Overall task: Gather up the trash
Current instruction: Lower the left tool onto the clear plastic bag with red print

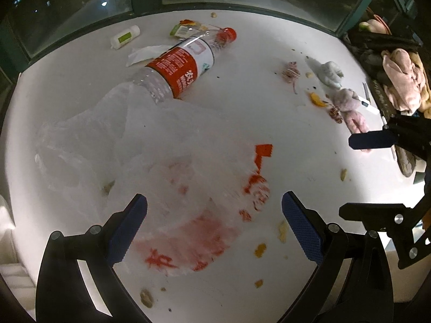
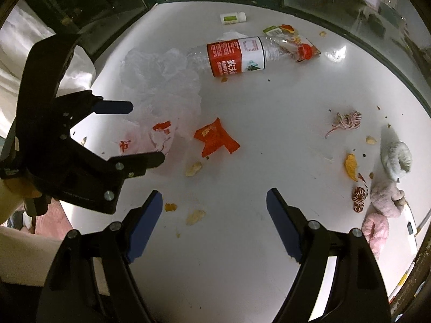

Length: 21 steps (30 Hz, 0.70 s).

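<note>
A thin clear plastic bag [image 1: 161, 161] with red print lies crumpled on the white table [image 1: 269, 94], directly below my open left gripper [image 1: 214, 228]; nothing sits between its blue pads. An empty red-labelled water bottle [image 1: 183, 62] lies on its side past the bag. In the right wrist view my right gripper [image 2: 214, 224] hangs open over bare table and crumbs [image 2: 195, 216], with a red wrapper [image 2: 215, 140] ahead of it beside the bag [image 2: 161, 80]. The left gripper [image 2: 145, 133] shows at the left, over the bag's edge. The bottle [image 2: 237, 55] lies beyond.
A small white bottle [image 2: 233, 17] and a snack wrapper [image 2: 285, 31] lie near the far window edge. On the right lie striped string [image 2: 347, 119], orange peel [image 2: 351, 167] and soft plush pieces [image 2: 385, 196]. Clothes [image 1: 401, 80] are piled off the table's right side.
</note>
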Motion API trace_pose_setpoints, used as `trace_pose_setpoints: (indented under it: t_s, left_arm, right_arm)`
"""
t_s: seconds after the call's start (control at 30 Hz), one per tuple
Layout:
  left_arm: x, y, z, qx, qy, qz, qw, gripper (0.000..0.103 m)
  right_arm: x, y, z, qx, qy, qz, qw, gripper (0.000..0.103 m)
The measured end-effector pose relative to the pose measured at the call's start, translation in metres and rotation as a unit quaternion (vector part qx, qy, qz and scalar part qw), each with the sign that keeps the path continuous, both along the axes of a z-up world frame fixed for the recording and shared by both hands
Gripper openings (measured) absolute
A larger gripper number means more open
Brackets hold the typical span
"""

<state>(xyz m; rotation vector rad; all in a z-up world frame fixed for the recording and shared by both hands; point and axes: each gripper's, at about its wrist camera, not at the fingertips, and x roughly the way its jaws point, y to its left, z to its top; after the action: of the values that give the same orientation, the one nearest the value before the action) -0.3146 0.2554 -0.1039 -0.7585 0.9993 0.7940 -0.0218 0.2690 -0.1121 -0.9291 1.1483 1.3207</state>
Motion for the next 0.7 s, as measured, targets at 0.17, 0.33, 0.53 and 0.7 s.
trace_pose_setpoints:
  t_s: [0.17, 0.33, 0.53, 0.7]
  left_arm:
    - [0.0, 0.011, -0.007, -0.003, 0.002, 0.01, 0.9999, 0.097]
    - [-0.003, 0.018, -0.013, -0.004, 0.003, 0.023, 0.9997, 0.097]
    - [-0.009, 0.023, -0.017, -0.008, -0.006, 0.033, 0.9994, 0.097]
    - [-0.011, 0.028, -0.018, 0.003, -0.002, 0.044, 0.999, 0.097]
  right_arm:
    - [0.006, 0.017, -0.009, 0.0, -0.001, -0.002, 1.0, 0.076]
    - [0.015, 0.032, -0.015, 0.007, -0.001, -0.02, 1.0, 0.076]
    - [0.022, 0.046, -0.025, 0.015, 0.02, -0.022, 0.999, 0.076]
    - [0.021, 0.054, -0.03, 0.015, 0.025, -0.014, 0.999, 0.076]
